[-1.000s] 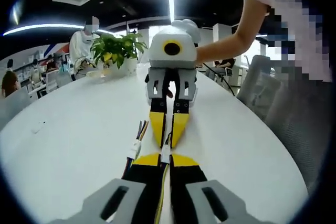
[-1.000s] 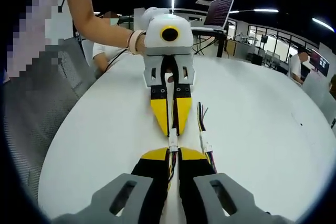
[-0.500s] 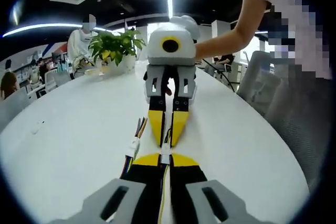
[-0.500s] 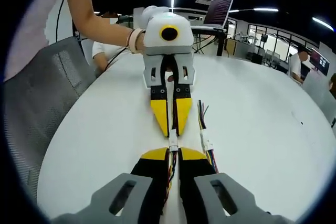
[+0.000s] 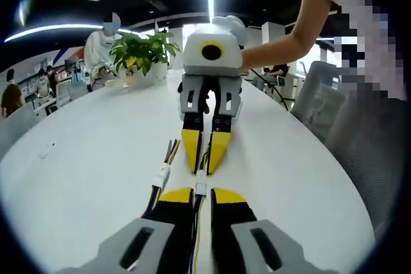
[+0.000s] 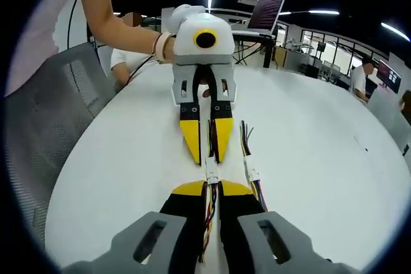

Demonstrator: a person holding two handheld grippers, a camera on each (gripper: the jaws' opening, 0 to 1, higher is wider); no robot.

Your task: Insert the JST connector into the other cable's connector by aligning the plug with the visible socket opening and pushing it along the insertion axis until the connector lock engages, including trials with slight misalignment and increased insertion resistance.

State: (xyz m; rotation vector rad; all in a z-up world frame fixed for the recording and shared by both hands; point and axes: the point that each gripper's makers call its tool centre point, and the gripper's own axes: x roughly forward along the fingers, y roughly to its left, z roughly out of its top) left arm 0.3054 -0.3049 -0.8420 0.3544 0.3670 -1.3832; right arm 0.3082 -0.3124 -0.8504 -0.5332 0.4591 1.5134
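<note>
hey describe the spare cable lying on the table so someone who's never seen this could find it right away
Start at the big white table, then find the two yellow-tipped grippers meeting tip to tip in its middle. In the right gripper view, the spare cable lies flat on the table just right of those tips. Unlike the cables clamped in the jaws, nothing holds it: a small white connector with loose coloured wires fanning out at its far end.

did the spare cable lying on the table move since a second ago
No. In the right gripper view the spare cable lies in the same spot on the white table, beside the grippers' tips.

Two claws (image 5: 201,192) (image 6: 214,187), two cables (image 6: 210,175) (image 6: 250,170) — one plant (image 5: 142,52).
</note>
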